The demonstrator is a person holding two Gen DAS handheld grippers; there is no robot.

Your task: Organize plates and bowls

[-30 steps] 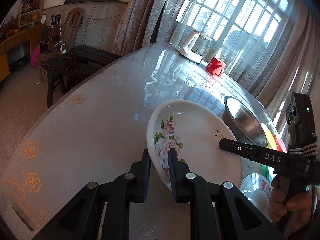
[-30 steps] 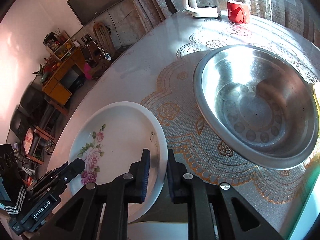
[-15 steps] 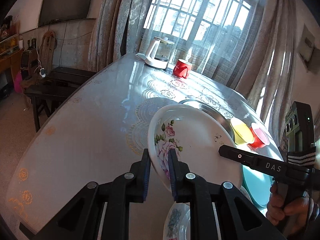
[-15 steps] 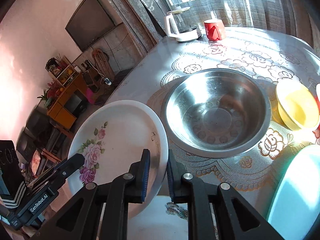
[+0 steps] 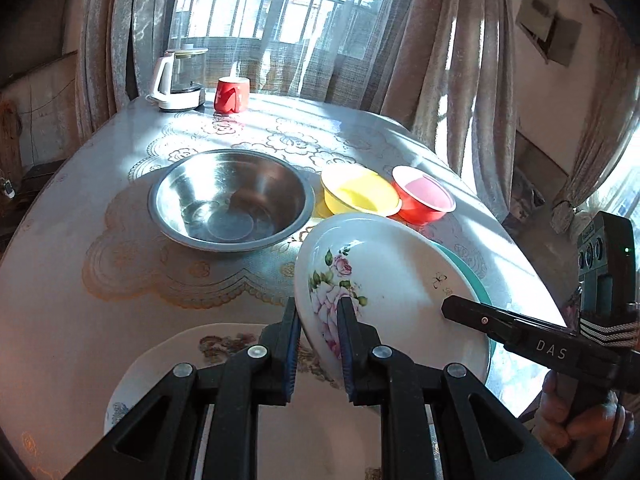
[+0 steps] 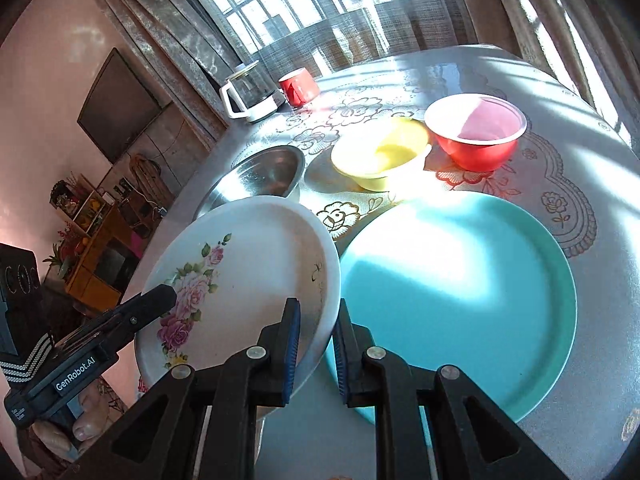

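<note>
Both tongs hold one white flower plate [image 5: 400,280] up in the air. The left tongs [image 5: 318,344] are clamped on its near rim, by the pink roses. The right tongs [image 6: 314,344] are clamped on the other rim. The plate tips a little and hangs just over the edge of the teal plate [image 6: 480,280], which lies flat on the surface [image 5: 100,220].

The next step looks like setting the flower plate down on the teal plate to make a stack. To do it well, both hands should go at the same speed, so the plate does not twist or slip. First make it level. Then bring it over the middle of the teal plate and lower it slowly. Let go only when it sits flat.

Watch out for the yellow bowl [image 6: 380,156] and the red bowl [image 6: 476,132], which stand close behind the teal plate. The steel bowl [image 5: 232,200] is close by too. Another plate [image 5: 168,368] with a pattern lies on the surface under the left tongs.
</note>
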